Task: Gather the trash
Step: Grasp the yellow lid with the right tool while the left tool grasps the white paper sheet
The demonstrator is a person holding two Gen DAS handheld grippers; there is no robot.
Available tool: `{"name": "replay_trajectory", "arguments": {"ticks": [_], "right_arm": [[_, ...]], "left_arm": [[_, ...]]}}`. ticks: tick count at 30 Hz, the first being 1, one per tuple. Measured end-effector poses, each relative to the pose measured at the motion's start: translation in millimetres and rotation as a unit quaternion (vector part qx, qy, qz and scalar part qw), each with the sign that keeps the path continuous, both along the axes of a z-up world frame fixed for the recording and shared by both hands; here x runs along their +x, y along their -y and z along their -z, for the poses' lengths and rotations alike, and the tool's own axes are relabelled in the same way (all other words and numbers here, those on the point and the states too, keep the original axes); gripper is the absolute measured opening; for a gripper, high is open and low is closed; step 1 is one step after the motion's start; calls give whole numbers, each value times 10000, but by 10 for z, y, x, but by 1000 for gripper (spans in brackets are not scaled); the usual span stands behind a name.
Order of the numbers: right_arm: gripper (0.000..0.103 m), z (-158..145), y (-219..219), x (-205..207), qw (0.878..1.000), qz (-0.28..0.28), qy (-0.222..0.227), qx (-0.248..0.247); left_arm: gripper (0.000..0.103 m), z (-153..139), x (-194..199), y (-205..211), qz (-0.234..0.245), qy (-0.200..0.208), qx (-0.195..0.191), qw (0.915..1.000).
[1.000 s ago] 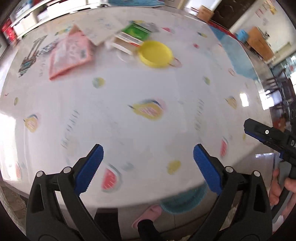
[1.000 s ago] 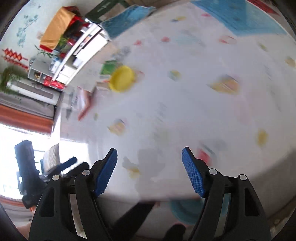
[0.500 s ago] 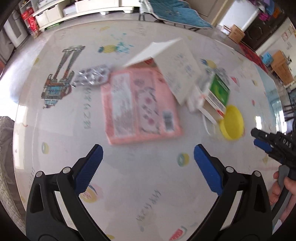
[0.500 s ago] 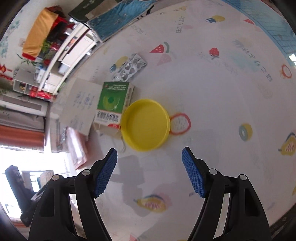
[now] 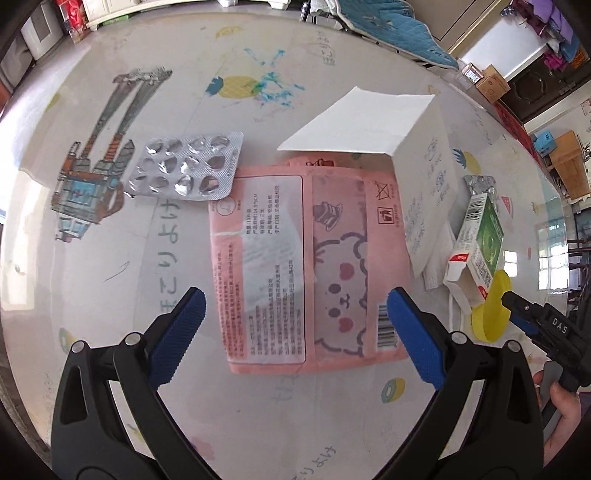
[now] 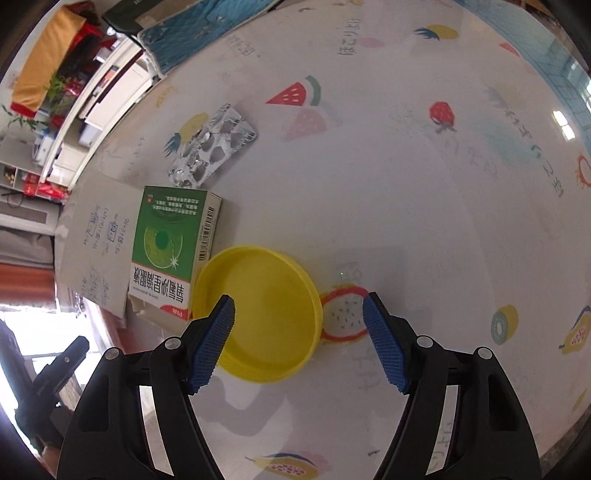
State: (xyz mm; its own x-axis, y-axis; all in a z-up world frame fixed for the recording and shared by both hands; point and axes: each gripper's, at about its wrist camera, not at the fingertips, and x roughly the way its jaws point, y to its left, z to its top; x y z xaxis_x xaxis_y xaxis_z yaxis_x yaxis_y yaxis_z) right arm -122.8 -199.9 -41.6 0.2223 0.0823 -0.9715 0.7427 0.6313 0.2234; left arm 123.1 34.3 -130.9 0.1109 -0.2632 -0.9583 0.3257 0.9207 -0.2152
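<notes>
A pink snack packet (image 5: 295, 258) lies flat on the table, and my left gripper (image 5: 295, 306) hangs open just above its near end. Beside it are an empty silver blister pack (image 5: 184, 166), a folded white paper (image 5: 388, 129) and a green medicine box (image 5: 480, 236). A yellow lid (image 6: 258, 314) lies rim up against that green box (image 6: 166, 251). My right gripper (image 6: 298, 301) hovers over the lid with its jaws opening; the lid lies under and partly between them, untouched by the pads. A second blister pack (image 6: 210, 147) lies further off.
The round table (image 6: 424, 184) wears a glossy fruit-print cover. A blue quilted chair cover (image 5: 388, 33) stands behind its far edge, with white shelves (image 6: 92, 110) beyond. A hand (image 5: 561, 406) holds the right gripper's handle at the left view's right edge.
Both grippers have travelled from the table's near edge across to the litter and come lower. The left one now sits over the pink packet, the right one over the yellow lid.
</notes>
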Motion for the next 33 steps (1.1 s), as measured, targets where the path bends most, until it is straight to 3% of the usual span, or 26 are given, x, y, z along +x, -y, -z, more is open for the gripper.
{"name": "replay_trajectory", "arguments": {"ticks": [5,8,11,12,13,14,16,28,29,31,33], "right_arm": [[74,-7,-61,89,9996,-161,-41,-243],[53,-34,-106,87,9984,-262,-148,-472],[30,-40,-49,0,9990,-107,-113,-426],[17,-35,-18,-37,9990,-69,-140,-425],[7,-18,-3,-61,9994,-42,-139,-329],[7,-20,6,-101,9994,-27,-111,-323],[5,-23,-3,-145,9994,-50,-113,-310],[5,-190,-76,-449,9997,148,204,-15],[5,-210,-80,-453,9996,154,239,7],[5,-226,-84,-488,9996,114,250,12],[5,-232,-83,-495,9996,83,266,37]], "left_arm": [[96,162,27,63,-23,-175,-45,9998],[83,145,-45,164,285,6,29,9996],[64,131,-141,252,626,185,186,9977],[57,130,-167,269,690,244,251,9970],[45,128,-190,277,748,331,321,9961],[37,124,-208,280,792,371,319,9957],[0,116,-230,280,851,426,330,9949],[3,-88,-304,165,791,309,-248,9961],[11,-109,-315,122,779,355,-236,9960],[86,-165,-295,99,630,555,-125,9964],[92,-231,-261,101,416,829,-118,9956]]}}
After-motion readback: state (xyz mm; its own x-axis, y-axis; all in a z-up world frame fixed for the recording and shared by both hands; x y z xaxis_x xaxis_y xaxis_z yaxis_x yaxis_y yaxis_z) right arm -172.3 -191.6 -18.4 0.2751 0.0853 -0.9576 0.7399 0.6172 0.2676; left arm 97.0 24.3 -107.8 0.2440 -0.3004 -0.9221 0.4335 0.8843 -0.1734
